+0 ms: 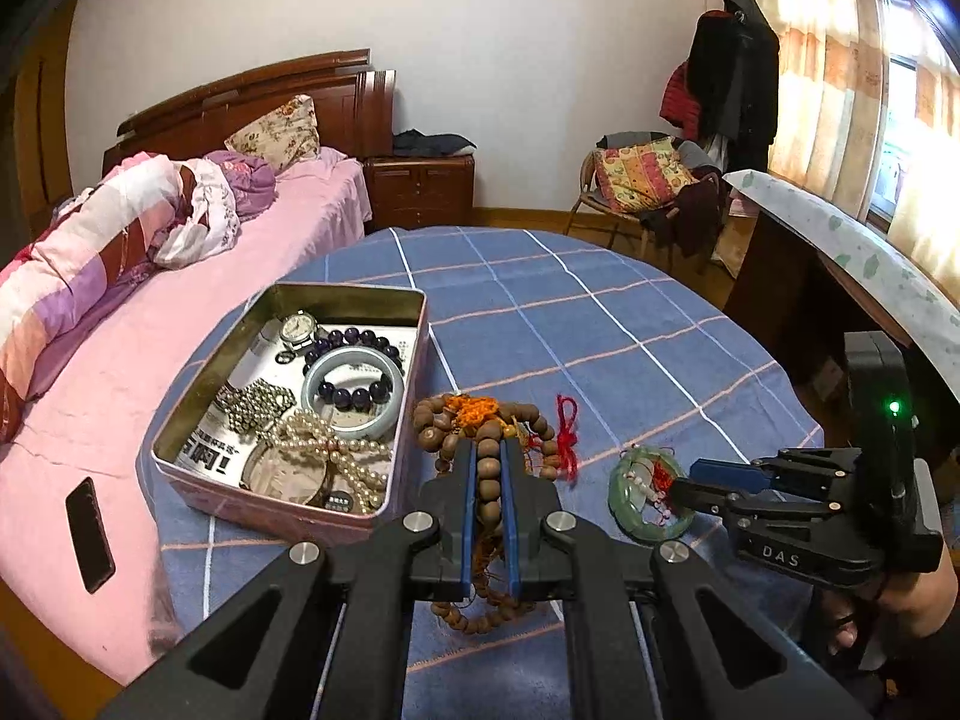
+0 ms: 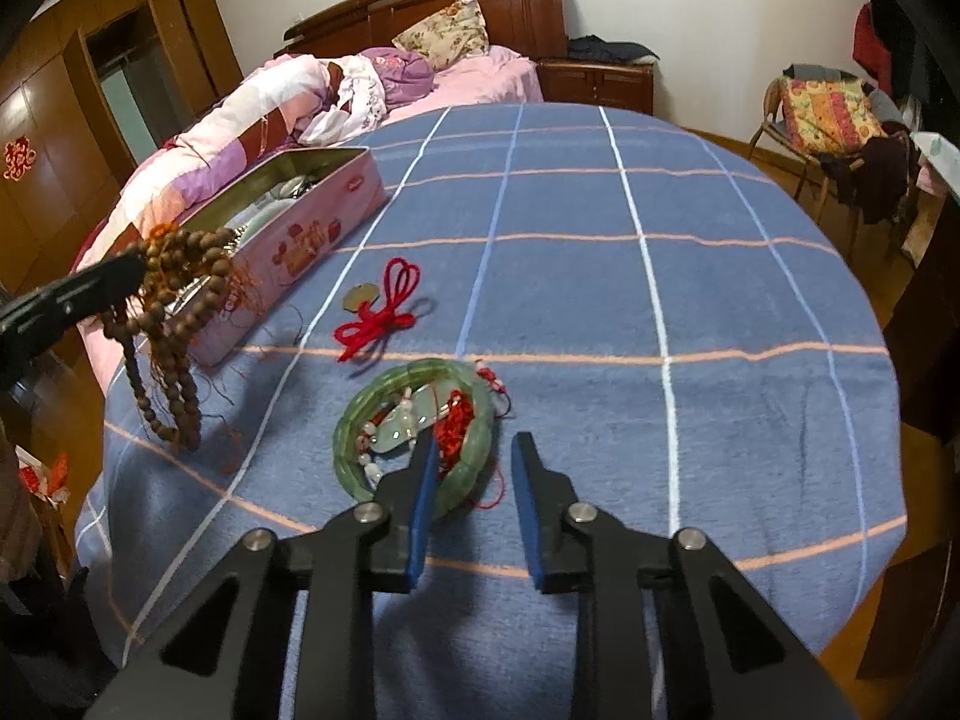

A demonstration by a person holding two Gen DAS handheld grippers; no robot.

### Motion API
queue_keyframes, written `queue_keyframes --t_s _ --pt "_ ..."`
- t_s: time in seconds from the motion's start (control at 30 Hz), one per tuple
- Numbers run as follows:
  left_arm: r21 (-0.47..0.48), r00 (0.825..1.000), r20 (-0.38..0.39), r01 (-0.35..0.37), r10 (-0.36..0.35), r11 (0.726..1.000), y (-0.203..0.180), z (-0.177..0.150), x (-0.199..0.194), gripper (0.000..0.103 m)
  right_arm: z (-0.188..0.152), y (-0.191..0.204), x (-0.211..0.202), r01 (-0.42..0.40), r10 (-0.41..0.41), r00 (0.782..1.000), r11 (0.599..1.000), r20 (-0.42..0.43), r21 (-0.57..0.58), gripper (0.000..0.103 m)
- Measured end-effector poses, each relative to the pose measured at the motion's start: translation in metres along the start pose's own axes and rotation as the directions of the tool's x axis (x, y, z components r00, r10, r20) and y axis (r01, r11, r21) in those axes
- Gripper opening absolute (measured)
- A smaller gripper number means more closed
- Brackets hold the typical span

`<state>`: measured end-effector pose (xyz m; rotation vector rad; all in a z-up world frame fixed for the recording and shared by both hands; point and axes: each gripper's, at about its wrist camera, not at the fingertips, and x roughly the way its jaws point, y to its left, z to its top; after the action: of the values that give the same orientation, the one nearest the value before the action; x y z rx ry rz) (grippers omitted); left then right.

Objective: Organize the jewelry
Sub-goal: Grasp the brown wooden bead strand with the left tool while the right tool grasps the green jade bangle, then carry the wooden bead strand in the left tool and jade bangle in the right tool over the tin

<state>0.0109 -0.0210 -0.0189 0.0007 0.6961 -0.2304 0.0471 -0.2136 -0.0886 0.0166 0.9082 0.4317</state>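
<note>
A bedroom with a pink-sheeted bed [image 1: 120, 360] lies behind a table under a blue checked cloth [image 2: 600, 300]. On the cloth stands an open pink tin [image 1: 180, 450], with a watch, dark beads, a pale bangle and a pearl string lying in it over a sheet of newsprint; from the right wrist view only its side and a sliver of the inside show.

The left tongs [image 1: 489, 450] are clamped on a string of brown wooden beads [image 1: 489, 480], held just beside the tin; its loops hang down off the cloth, and the lower end is partly covered by the tongs' own frame.

The right tongs [image 2: 477, 450] stand open over the near rim of a green bangle [image 2: 414, 432] on the cloth, one finger [image 2: 420, 510] covering part of it. Inside the ring lies a tangle of pale stones and red cord, hard to sort out. A red knotted cord [image 2: 384, 306] with a small pendant lies between bangle and tin.
</note>
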Motion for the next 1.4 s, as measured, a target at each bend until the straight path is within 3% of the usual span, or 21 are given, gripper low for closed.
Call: queue_keyframes --t_s 0.23,0.73,1.4 --pt "-0.009 1.000 -0.014 0.008 -0.009 1.000 0.001 -0.003 0.002 0.006 -0.002 -0.002 -0.002 -0.047 0.047 0.999 0.999 -0.004 0.022 0.011" --pt "-0.009 1.000 0.002 0.013 -0.013 1.000 0.002 -0.002 -0.002 0.006 0.015 0.000 -0.036 -0.027 0.024 0.992 0.999 0.124 0.020 0.011" --pt "-0.003 0.997 0.069 -0.032 0.032 0.999 0.017 0.021 -0.017 0.006 0.046 0.024 -0.033 -0.049 0.054 0.985 0.998 0.167 -0.032 0.011"
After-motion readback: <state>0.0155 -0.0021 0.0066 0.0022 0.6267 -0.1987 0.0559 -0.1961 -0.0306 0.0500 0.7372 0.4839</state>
